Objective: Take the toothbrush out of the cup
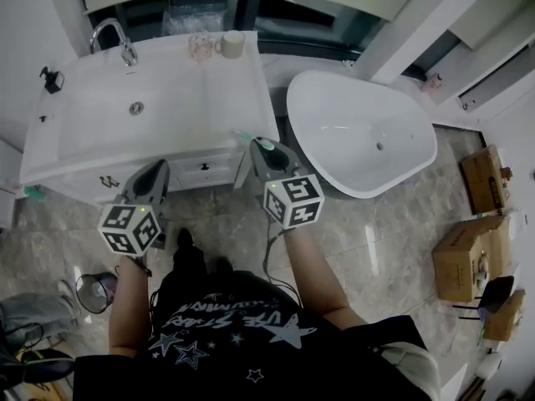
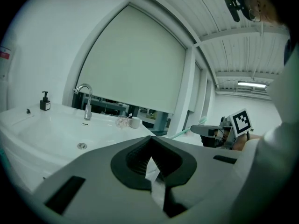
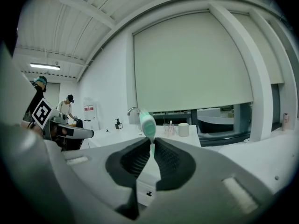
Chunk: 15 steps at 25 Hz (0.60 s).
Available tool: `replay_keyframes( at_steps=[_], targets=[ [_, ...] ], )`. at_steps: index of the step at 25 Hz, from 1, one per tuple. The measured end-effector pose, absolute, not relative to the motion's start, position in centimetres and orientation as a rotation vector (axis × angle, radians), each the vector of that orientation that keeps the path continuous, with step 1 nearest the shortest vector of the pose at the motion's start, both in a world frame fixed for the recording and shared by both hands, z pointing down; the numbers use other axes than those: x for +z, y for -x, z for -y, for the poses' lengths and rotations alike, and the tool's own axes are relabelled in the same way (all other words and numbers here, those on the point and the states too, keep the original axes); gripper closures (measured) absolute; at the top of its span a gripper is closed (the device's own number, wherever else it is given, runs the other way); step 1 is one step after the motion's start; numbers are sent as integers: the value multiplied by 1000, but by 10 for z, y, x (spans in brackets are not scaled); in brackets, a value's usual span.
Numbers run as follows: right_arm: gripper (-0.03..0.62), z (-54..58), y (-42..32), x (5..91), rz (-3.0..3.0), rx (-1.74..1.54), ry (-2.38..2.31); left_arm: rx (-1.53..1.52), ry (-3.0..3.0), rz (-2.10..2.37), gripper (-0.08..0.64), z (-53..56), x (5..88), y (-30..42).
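Note:
My right gripper point(image 1: 261, 149) is shut on a mint-green toothbrush point(image 3: 147, 122). Its brush head sticks up just past the jaws point(image 3: 152, 143), and its tip point(image 1: 244, 136) points at the front edge of the white vanity point(image 1: 167, 136). A clear glass cup point(image 1: 201, 47) with something pale standing in it and a white mug point(image 1: 233, 44) stand at the vanity's back right, far from both grippers. My left gripper point(image 1: 157, 170) hangs in front of the vanity's drawers, shut with nothing between its jaws point(image 2: 150, 141). The left gripper view shows the right gripper point(image 2: 205, 130) holding the toothbrush point(image 2: 180, 133).
A chrome faucet point(image 1: 113, 36) and a black soap dispenser point(image 1: 52, 79) stand by the basin point(image 1: 135, 107). A white bathtub point(image 1: 359, 132) lies to the right, cardboard boxes point(image 1: 464, 257) further right, a wire bin point(image 1: 99, 291) on the floor at left.

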State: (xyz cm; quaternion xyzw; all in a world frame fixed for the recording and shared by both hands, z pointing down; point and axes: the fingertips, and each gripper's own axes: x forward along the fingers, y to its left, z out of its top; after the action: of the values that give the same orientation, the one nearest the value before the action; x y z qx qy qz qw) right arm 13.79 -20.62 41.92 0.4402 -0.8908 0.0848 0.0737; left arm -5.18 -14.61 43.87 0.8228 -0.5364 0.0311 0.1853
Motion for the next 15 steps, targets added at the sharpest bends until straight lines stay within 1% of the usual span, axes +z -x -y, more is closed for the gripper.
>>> replay_keyframes(
  at_steps=[7,15],
  targets=[
    [565,180,-151,419,2702,263,-1297,104,-2332,1527,552,120,434,32],
    [565,159,-141,429,2693,274,-1258,101,-2341,1498,552,106,437,30]
  ],
)
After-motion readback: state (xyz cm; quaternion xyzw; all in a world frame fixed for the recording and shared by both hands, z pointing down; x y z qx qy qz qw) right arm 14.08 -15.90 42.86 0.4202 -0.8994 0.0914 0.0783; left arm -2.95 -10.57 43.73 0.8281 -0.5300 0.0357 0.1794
